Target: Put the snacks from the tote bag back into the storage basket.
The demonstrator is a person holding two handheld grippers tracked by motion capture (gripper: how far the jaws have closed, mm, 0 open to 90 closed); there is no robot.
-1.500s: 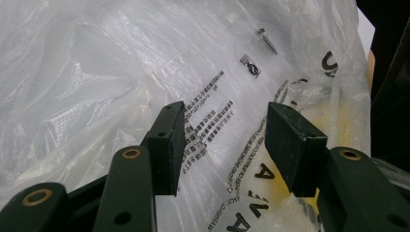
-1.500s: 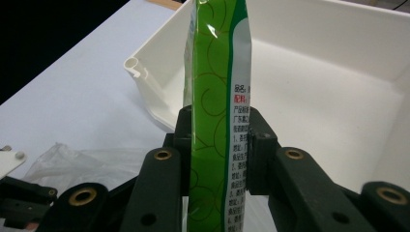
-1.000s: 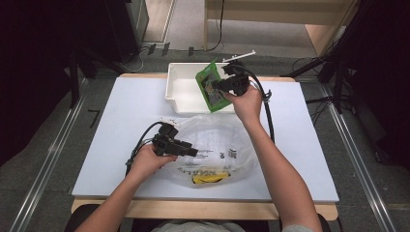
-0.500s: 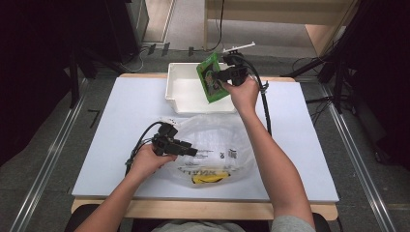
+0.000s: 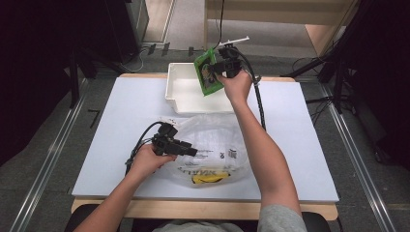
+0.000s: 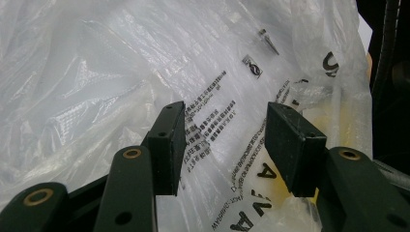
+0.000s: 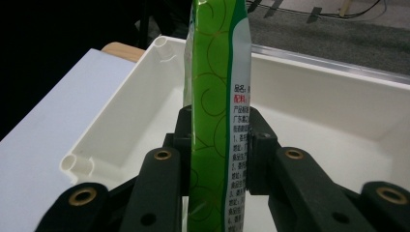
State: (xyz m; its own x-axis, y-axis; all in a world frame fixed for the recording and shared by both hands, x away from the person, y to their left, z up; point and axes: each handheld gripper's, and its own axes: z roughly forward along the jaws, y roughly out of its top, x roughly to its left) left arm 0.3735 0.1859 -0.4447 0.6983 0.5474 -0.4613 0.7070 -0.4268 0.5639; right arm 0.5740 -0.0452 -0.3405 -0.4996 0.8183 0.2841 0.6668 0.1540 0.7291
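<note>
You are holding a green packet [image 5: 207,72] clamped edge-on in your right gripper [image 5: 220,67], upright over the white tray [image 5: 186,99] at upper centre; your left gripper [image 5: 191,151], jaws apart, is resting against the plastic bag [image 5: 217,140] below

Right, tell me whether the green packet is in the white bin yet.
Not yet. The green packet is clamped in the right gripper, held up over the white bin, whose floor looks bare below it.

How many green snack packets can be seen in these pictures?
1. The green snack packet is clamped in the right hand-held gripper, above the white bin. Others may lie hidden inside the clear plastic bag, where a yellow item shows through.
</note>
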